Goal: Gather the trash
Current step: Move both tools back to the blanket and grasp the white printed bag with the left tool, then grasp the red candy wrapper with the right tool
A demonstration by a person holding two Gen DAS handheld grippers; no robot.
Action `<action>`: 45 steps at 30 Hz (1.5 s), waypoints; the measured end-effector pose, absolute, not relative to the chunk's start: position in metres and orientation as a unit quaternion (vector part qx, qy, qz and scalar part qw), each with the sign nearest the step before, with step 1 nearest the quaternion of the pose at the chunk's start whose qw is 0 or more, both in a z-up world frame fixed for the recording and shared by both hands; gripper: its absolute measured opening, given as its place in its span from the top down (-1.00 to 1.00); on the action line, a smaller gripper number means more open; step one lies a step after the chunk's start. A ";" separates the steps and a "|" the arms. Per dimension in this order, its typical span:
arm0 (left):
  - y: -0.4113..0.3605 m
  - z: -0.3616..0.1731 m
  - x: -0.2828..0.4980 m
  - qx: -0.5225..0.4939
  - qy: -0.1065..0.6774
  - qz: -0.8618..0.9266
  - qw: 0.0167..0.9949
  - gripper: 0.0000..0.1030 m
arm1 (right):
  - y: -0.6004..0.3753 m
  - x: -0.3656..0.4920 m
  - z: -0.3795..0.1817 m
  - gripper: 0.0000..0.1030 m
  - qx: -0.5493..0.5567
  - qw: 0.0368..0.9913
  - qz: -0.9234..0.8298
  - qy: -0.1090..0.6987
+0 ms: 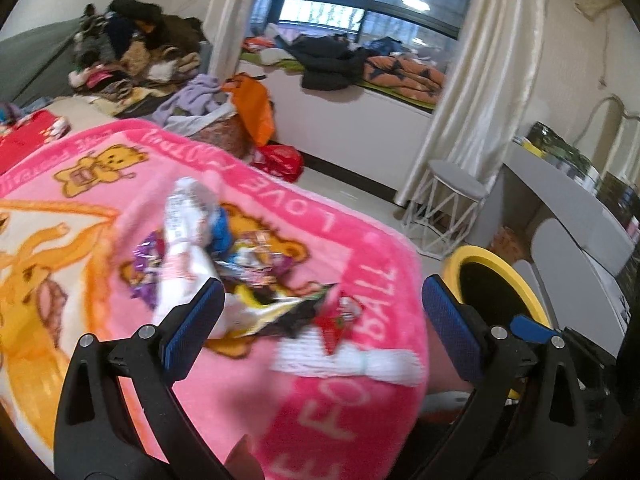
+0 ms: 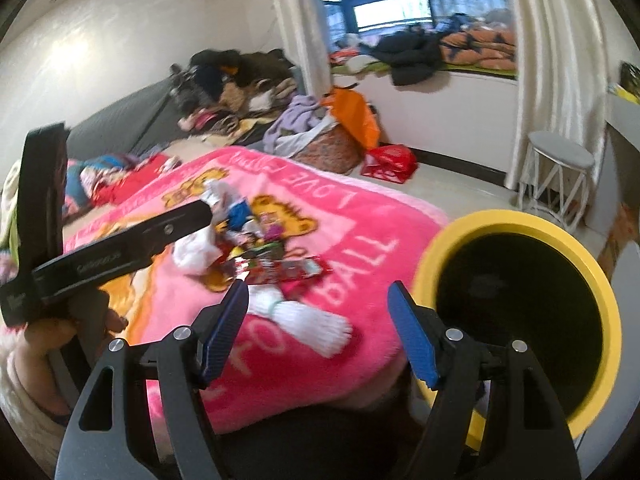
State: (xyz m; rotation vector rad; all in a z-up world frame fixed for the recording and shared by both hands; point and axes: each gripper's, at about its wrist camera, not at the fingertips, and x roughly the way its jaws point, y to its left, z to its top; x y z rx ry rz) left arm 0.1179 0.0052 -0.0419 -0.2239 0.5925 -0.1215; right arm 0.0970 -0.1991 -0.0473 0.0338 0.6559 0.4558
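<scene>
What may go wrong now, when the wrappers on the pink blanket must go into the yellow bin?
1. The wrappers lie loose on a soft pink blanket; a claw might pinch the fabric too.
2. The yellow bin stands past the bed's edge, so light pieces might fall beside it.
3. A white sock beside the pile might be taken as trash.

Bed before me, covered by pink blanket (image 2: 360,240) with orange bear print and white lettering, filling lower left of my left view. Heap of crumpled wrappers (image 1: 240,264) lies mid-blanket: white plastic, purple and blue foil, red packet (image 2: 292,270) at near edge of heap. White sock shape (image 2: 316,324) below it, cannot tell whether printed or lying loose. Far end of bed, upper left: red cloth (image 1: 24,136), then pile of clothes (image 1: 132,52) against wall.
</scene>
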 end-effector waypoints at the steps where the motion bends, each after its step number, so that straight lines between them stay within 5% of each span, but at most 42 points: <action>1: 0.010 -0.043 0.118 -0.112 0.292 -0.053 0.948 -0.77 | -0.194 0.098 -0.048 -0.35 0.013 0.920 0.224 0.321; 12: 0.078 -0.063 0.113 -0.153 0.315 0.021 0.937 -0.75 | -0.125 0.125 -0.062 -0.35 -0.034 0.898 0.255 0.358; 23: 0.089 -0.079 0.119 -0.188 0.338 0.010 0.922 -0.42 | -0.099 0.154 -0.086 -0.33 -0.060 0.888 0.227 0.396; 28: 0.085 -0.082 0.137 -0.192 0.347 0.005 0.918 -0.30 | -0.100 0.166 -0.095 0.15 -0.049 0.879 0.225 0.417; 30: 0.082 -0.086 0.148 -0.185 0.362 0.004 0.914 -0.17 | -0.103 0.170 -0.097 0.57 -0.042 0.876 0.227 0.424; 32: 0.081 -0.091 0.153 -0.184 0.370 0.003 0.910 0.11 | -0.107 0.170 -0.098 0.79 -0.031 0.875 0.230 0.426; 36: 0.077 -0.094 0.150 -0.181 0.369 0.005 0.912 0.65 | -0.124 0.166 -0.092 0.86 0.004 0.880 0.234 0.413; 45: 0.076 -0.061 0.123 -0.180 0.299 -0.009 0.937 0.71 | -0.160 0.153 -0.075 0.87 0.061 0.899 0.225 0.370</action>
